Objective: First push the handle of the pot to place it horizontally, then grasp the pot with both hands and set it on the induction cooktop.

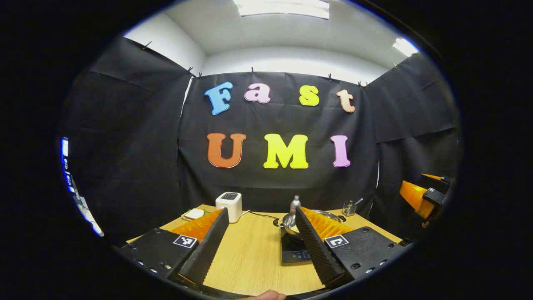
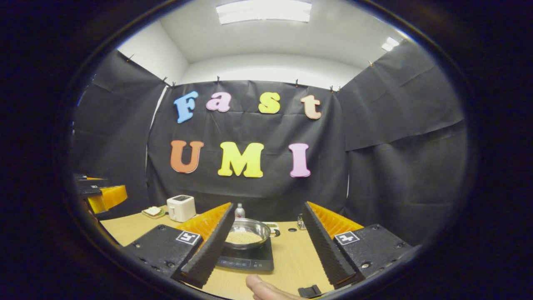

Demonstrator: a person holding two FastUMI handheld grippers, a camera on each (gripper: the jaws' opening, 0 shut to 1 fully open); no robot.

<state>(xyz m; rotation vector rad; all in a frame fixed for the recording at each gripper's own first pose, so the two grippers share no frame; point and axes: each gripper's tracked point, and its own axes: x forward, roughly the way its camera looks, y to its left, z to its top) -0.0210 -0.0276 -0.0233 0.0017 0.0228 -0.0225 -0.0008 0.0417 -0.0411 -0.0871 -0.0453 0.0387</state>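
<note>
A steel pot with pale grains inside sits on the black induction cooktop, near the middle of the wooden table. In the left gripper view the pot and cooktop are partly hidden behind my right-hand finger; a small black handle shows on the pot's left side. My left gripper is open, above the table and short of the pot, holding nothing. My right gripper is open too, with the pot just behind its left finger. Each gripper appears at the edge of the other's view: right, left.
A white toaster and a plate with a sandwich stand at the table's back left. A small bottle is behind the pot, and a glass holder is at the back right. A thumb shows at the bottom.
</note>
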